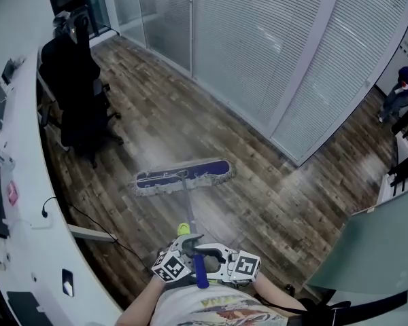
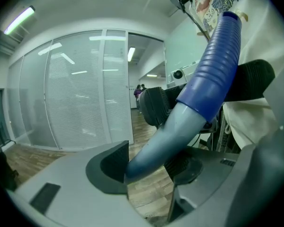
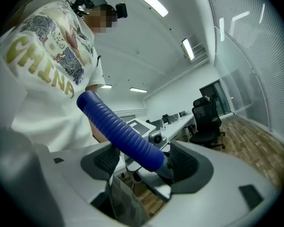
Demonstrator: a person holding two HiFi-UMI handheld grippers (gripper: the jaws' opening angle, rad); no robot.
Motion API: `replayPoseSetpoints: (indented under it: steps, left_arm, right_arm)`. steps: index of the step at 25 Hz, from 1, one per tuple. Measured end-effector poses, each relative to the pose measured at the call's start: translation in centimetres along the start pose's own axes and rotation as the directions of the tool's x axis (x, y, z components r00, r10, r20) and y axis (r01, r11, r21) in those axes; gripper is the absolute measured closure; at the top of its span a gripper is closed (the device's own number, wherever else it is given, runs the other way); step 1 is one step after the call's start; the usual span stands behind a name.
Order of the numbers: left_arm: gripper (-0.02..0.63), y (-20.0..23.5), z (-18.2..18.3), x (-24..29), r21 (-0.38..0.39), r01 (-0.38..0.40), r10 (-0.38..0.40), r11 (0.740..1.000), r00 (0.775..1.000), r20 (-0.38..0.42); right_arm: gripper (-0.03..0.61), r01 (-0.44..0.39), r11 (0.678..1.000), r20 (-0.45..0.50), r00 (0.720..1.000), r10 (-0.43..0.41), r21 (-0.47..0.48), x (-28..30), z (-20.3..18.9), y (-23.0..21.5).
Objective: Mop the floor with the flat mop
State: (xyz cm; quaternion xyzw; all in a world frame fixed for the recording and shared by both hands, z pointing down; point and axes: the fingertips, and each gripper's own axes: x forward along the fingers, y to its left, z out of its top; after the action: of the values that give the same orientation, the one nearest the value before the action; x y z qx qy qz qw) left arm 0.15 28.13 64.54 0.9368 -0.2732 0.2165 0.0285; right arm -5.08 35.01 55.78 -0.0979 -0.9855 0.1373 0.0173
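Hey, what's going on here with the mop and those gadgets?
A person is mopping with a two-jaw gripper in each hand. The left gripper clamps the grey pole of the long mop handle, and the right gripper clamps its ribbed blue grip. The flat mop head, blue with a pale fringe, lies on the brown wood-plank floor ahead of the person, near a black office chair.

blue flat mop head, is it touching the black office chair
Apart. Head view shows bare wood floor between the blue flat mop head and the black office chair.
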Motion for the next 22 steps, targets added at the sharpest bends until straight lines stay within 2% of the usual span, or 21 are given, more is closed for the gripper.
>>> replayPoseSetpoints:
  steps: [6,13,22]
  left_arm:
    - [0.417,11.6,-1.8,-0.8,-0.026,-0.004,0.003,1.0,1.0,-0.027]
    - [0.417,25.5,-1.4,-3.6,-0.047,-0.031,0.033,0.998,0.999,0.028]
    - [0.417,35.6,-1.8,-2.9,-0.076,-0.073,0.077,0.994,0.995,0.061]
  right_arm:
    - [0.281,-0.001,1.0,-0.066,0.998,0.001,0.003,5.5,1.8,-10.0]
    - [0.281,-0.015,1.0,-0.029,0.999,0.016,0.009,12.8,7.9,-20.8]
    - [0.281,-0.029,1.0,-0.053,0.998,0.029,0.009,15.8,10.3,-29.8]
